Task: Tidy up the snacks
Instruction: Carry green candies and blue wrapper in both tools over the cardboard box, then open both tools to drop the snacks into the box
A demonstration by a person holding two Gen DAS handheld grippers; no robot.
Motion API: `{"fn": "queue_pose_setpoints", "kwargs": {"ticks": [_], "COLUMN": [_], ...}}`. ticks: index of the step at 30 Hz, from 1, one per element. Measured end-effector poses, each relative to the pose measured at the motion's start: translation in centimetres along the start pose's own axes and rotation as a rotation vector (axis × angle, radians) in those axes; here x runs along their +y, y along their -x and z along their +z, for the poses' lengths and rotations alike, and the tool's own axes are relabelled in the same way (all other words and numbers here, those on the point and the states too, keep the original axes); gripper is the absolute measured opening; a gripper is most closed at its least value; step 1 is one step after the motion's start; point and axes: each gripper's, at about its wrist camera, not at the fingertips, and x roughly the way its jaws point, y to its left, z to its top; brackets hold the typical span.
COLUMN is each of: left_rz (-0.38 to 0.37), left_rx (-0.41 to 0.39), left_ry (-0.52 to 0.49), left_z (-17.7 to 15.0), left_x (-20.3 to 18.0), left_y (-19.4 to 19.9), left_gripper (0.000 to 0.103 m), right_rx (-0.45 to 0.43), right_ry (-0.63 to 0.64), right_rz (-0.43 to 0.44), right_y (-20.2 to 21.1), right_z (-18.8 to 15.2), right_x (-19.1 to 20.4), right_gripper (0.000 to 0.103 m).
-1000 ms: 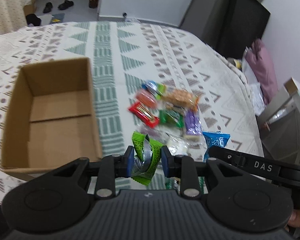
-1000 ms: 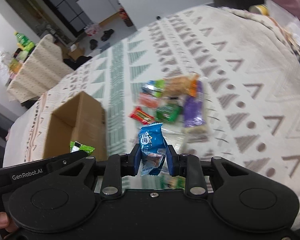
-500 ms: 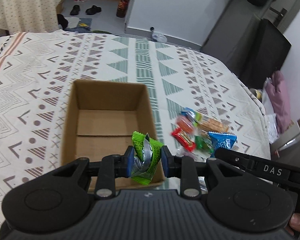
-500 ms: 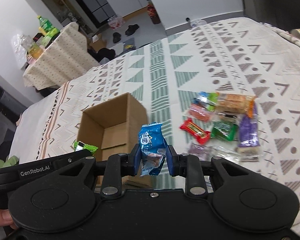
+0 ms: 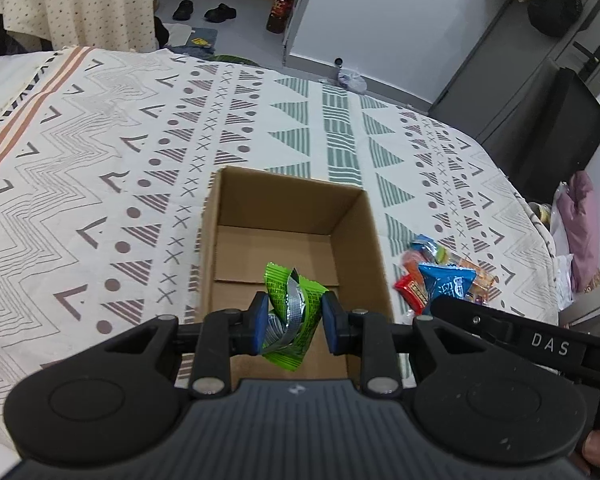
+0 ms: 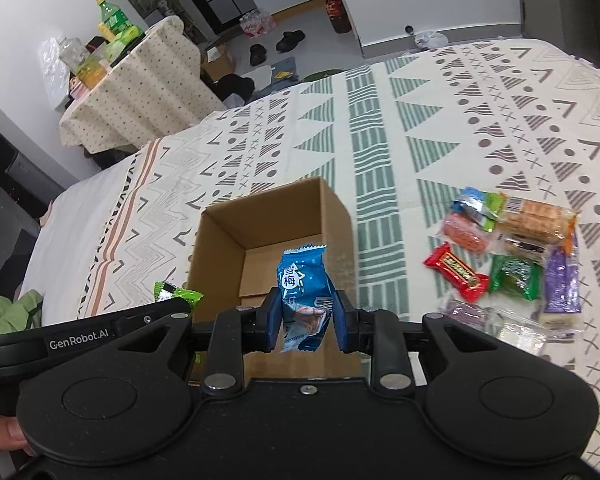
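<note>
You are working over a bed (image 5: 100, 140) with a patterned cover; lying on it are an open cardboard box (image 5: 364, 240) and, beside it, a cluster of wrapped snacks (image 6: 516, 264).

Not much readable here, honestly. The right gripper (image 5: 452, 300) has "DAS" in pale capitals on its black arm, seen at the right edge of the left wrist view. The left gripper (image 6: 180, 300) has "GenRobot.AI" printed in white on its arm, at the left edge of the right wrist view. The blue snack packet (image 6: 304, 296) pinched between the right gripper's pads has a white Chinese character on the front that looks like "梅", with another above it I can't make out. The red candy wrapper (image 6: 456, 274) off to the right has print, but it's too small to read.
</note>
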Motion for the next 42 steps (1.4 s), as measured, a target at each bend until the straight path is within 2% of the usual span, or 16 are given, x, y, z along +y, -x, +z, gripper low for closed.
{"fn": "queue_pose_setpoints", "kwargs": {"ticks": [9, 18, 20, 21, 22, 26, 32, 38, 40, 42], "left_rz": [0.029, 0.056, 0.062, 0.066, 0.071, 0.081, 0.083, 0.056, 0.044, 0.034], "left_rx": [0.024, 0.022, 0.025, 0.028, 0.030, 0.050, 0.062, 0.069, 0.069, 0.067], "left_ry": [0.044, 0.054, 0.058, 0.060, 0.062, 0.059, 0.036, 0.003, -0.002, -0.006], "left_z": [0.8, 0.7, 0.6, 0.6, 0.5, 0.2, -0.5, -1.5, -1.9, -2.2], "left_x": [2.0, 3.1, 3.2, 3.2, 3.2, 2.8, 1.3, -0.8, -1.5, -2.3], "left_y": [0.0, 1.0, 1.1, 1.1, 1.1, 1.1, 0.9, 0.8, 0.8, 0.7], "left_gripper": [0.034, 0.062, 0.068, 0.072, 0.074, 0.075, 0.077, 0.077, 0.085, 0.087], "right_rx": [0.029, 0.053, 0.055, 0.050, 0.036, 0.022, 0.003, -0.022, -0.027, -0.037], "right_ry": [0.028, 0.033, 0.033, 0.032, 0.037, 0.027, -0.005, -0.046, -0.063, -0.082], "right_rz": [0.007, 0.037, 0.048, 0.041, 0.032, 0.011, -0.042, -0.097, -0.114, -0.130], "right_y": [-1.4, -2.1, -2.0, -1.8, -1.6, -0.5, 1.5, 3.6, 4.3, 5.1], "right_z": [0.4, 0.1, 0.1, 0.1, 0.1, -0.1, -0.8, -1.9, -2.2, -2.8], "right_x": [1.9, 3.1, 3.1, 3.1, 3.1, 1.9, -0.9, -3.8, -4.8, -5.8], "right_gripper": [0.027, 0.029, 0.039, 0.054, 0.059, 0.060, 0.067, 0.079, 0.085, 0.089]}}
